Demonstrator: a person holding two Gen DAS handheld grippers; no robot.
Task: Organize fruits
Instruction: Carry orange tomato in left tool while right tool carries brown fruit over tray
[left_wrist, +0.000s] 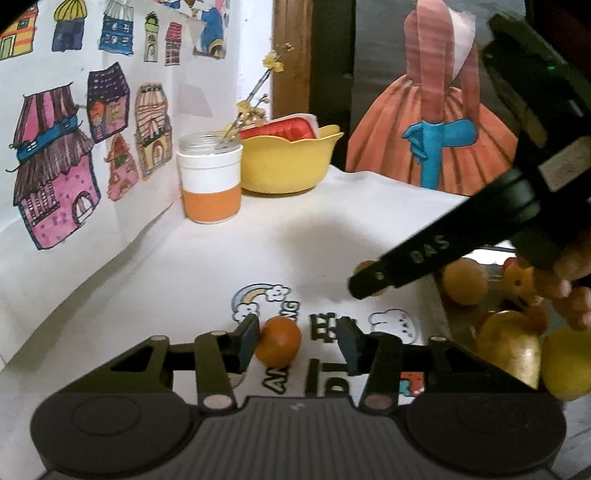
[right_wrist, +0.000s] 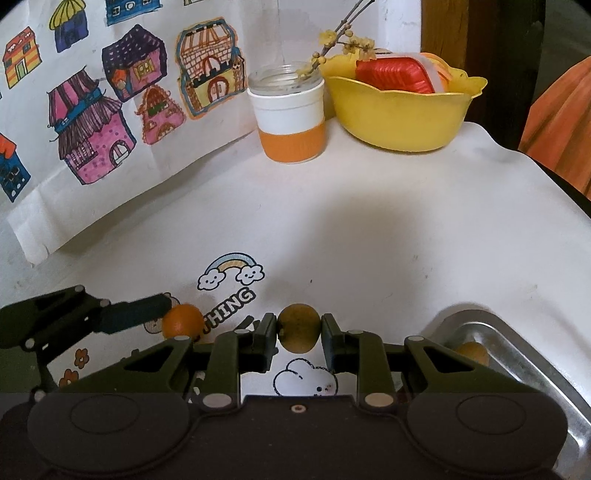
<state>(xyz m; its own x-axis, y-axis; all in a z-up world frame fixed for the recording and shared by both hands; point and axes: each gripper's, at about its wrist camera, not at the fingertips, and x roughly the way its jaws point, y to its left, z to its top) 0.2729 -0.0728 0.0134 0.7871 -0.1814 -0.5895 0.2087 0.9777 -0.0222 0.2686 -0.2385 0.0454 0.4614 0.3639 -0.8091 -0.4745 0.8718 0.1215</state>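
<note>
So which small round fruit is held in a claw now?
The brownish fruit, clamped in the right claw. The orange one only touches one finger of the open left claw.

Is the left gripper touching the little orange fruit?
Touching, on one side only. In the left wrist view, the left gripper is open: one of its fingers presses against the orange fruit, while white cloth shows between the fruit and the other one.

Matte black claw (right_wrist: 298, 332), silver pivot screws

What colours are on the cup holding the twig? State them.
The cup has a clear glass rim, a white upper band and an orange lower band, seen best in the right wrist view.
</note>
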